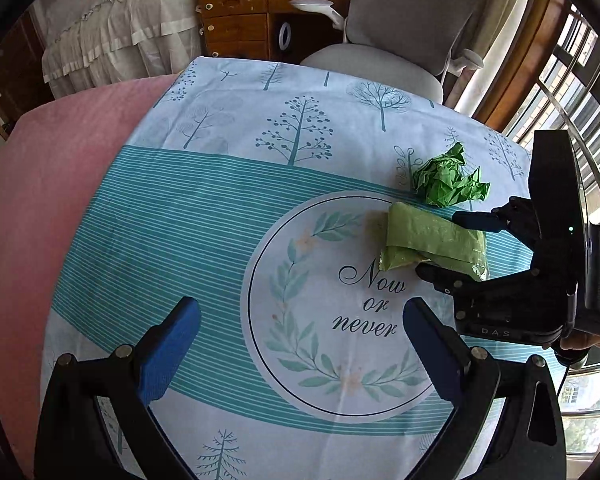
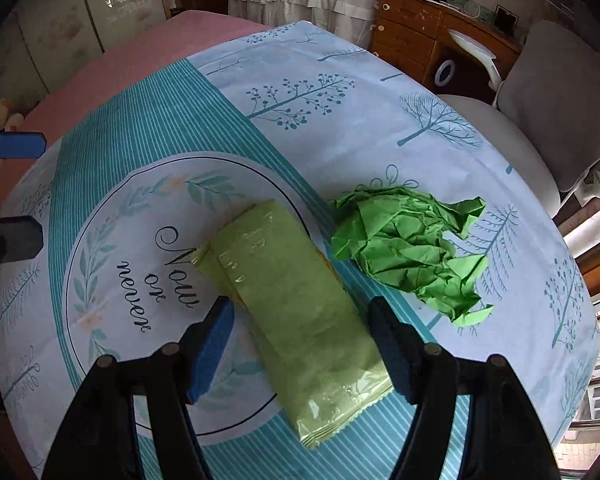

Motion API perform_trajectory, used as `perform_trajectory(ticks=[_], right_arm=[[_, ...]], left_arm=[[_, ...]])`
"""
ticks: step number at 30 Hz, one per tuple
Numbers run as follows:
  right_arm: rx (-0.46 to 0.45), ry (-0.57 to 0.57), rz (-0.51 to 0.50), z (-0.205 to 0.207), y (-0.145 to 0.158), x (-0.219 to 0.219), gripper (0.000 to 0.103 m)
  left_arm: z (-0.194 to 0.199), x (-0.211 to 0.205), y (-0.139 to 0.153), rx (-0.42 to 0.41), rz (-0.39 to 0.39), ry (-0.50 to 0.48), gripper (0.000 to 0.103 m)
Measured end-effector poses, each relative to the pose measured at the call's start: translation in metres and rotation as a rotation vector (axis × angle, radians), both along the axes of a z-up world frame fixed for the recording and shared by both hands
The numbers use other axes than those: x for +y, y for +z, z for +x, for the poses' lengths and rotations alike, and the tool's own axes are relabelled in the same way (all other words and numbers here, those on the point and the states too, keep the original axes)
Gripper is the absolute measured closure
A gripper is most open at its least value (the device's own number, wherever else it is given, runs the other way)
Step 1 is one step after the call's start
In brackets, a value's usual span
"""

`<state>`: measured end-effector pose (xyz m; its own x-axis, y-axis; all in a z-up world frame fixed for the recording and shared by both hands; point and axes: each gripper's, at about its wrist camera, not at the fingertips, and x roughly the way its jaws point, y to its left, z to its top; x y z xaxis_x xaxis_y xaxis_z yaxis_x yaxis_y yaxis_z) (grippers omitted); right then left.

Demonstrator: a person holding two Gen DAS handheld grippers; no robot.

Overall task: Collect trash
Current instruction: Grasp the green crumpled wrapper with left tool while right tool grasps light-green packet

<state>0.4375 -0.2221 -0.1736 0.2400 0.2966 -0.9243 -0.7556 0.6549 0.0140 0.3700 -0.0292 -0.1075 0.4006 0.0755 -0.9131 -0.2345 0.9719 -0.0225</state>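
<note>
While the right hand-held gripper [image 2: 300,344] points steeply down at the table [image 2: 380,80], its two blue-padded fingers [image 2: 210,354] stand wide apart on either side of a pale green wrapper [image 2: 300,312], and neither pad presses on it. That wrapper lies flat on the printed cloth [image 2: 148,112], folded over on itself, with its crimped end nearest the right wrist camera and its far end reaching the rim of the round leaf wreath design [image 2: 100,240] that carries the words "Now or never". Just beside it, on the side away from the lettering, sits a crumpled ball of bright green paper [image 2: 408,256], close to the wrapper; whether the two touch I cannot tell.

From the left wrist view, the left hand-held gripper [image 1: 300,344] hangs over the same wreath design [image 1: 292,280] with its jaws spread wide and nothing between them; only cloth [image 1: 180,220] shows in the gap. The right hand-held gripper [image 1: 456,244] comes in from the right edge there, a bit of the person's hand [image 1: 592,338] showing behind its black body, and its fingers bracket the pale green wrapper [image 1: 428,240]. The crumpled green paper [image 1: 448,180] rests just beyond the wrapper. Past the table stand a grey chair [image 1: 400,20] and a wooden dresser [image 1: 240,20], with a pink bed [image 1: 60,180] to the left
</note>
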Motion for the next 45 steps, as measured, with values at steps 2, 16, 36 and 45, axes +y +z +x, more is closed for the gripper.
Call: perform_trajectory(ticks=[2,16,36,45], right_arm=[[-0.001,-0.007,0.009,-0.001,0.001,-0.003,0.044],[0.099,-0.229,0.149,-0.016,0.025,-0.1,0.088],[0.086,-0.706,0.221,0.021,0.01,-0.159,0.09],[0.11,-0.761,0.256,0.007,0.018,-0.146,0.09]], left_arm=[[0.005,-0.001,-0.001,0.004,0.006,-0.006,0.003],[0.071,-0.053,-0.005,-0.004,-0.026,-0.142,0.003],[0.181,-0.122,-0.064,0.127,-0.028,-0.336,0.056],[0.128,-0.096,-0.037,0.087,-0.076,-0.292,0.075]])
